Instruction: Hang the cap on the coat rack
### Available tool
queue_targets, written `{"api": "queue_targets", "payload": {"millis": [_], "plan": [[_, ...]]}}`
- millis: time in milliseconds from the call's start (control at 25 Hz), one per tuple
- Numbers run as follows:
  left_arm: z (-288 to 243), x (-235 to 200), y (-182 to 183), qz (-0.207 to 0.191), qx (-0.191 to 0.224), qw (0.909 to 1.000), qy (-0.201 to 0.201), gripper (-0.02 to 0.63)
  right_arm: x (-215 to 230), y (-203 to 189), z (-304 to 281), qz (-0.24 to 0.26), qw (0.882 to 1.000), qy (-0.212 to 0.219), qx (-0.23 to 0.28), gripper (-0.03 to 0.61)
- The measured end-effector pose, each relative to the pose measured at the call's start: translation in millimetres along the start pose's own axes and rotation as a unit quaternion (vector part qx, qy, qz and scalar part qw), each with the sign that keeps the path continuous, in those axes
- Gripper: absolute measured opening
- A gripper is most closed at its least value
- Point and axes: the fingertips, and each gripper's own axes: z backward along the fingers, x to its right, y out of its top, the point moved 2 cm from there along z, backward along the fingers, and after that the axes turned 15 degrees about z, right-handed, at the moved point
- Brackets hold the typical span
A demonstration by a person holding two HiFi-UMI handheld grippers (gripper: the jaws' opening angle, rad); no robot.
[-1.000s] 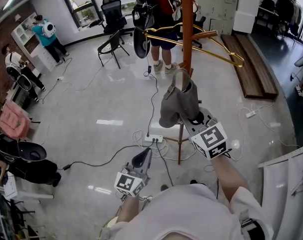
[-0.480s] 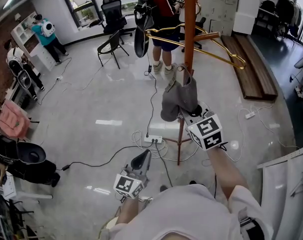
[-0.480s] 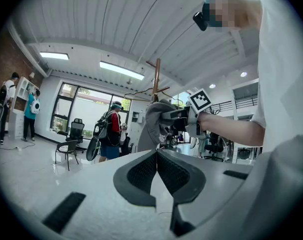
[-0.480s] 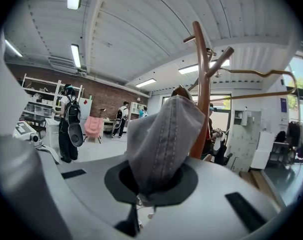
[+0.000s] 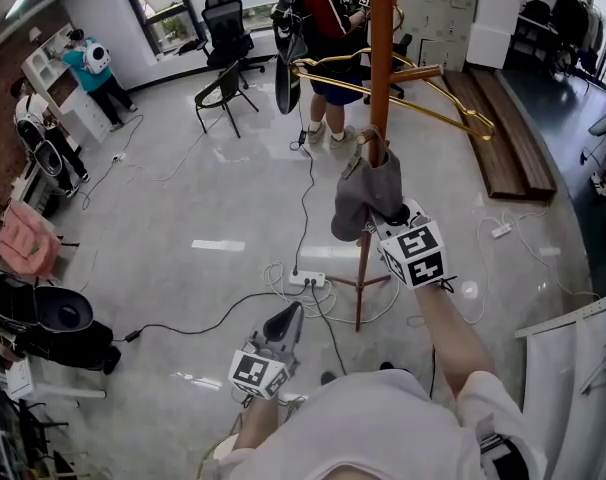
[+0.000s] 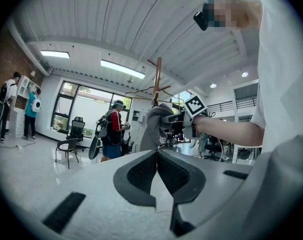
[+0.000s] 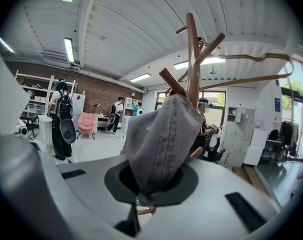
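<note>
A grey cap (image 5: 368,193) hangs from my right gripper (image 5: 380,228), which is shut on its lower edge. The cap is held up against the brown wooden coat rack (image 5: 381,58), its top loop close to the pole. In the right gripper view the cap (image 7: 161,139) fills the middle above the shut right gripper (image 7: 141,188), and its crown meets a short peg (image 7: 170,81) of the rack; whether it is hooked I cannot tell. My left gripper (image 5: 288,318) stays low in front, shut and empty, seen as the left gripper (image 6: 157,166) in its own view.
Gold hangers (image 5: 423,98) stick out from the rack toward the right. A person with a backpack (image 5: 318,28) stands behind it. A power strip with cables (image 5: 308,278) lies by the rack's feet. Black chairs (image 5: 223,88), a wooden bench (image 5: 503,128) and black bags (image 5: 43,318) stand around.
My right gripper has carried the cap up and to the right in the head view, closer to the rack's pole. The left gripper has stayed where it was.
</note>
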Motion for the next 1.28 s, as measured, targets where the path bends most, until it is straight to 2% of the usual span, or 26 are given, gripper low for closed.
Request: {"api": "queue_targets", "payload": {"millis": [1200, 1240, 1280], "plan": [[-1, 2, -1, -0.004, -0.002, 1.0, -0.002, 0.009, -2, -9, -1, -0.017, 1.0, -0.014, -0.005, 0.019], [0, 2, -2, -0.004, -0.002, 1.0, -0.002, 0.009, -1, -8, -1, -0.018, 1.0, -0.019, -0.002, 0.025], [0, 3, -2, -0.004, -0.002, 1.0, -0.002, 0.009, 1, -7, 1, -0.021, 0.999, -0.027, 0.002, 0.089]]}}
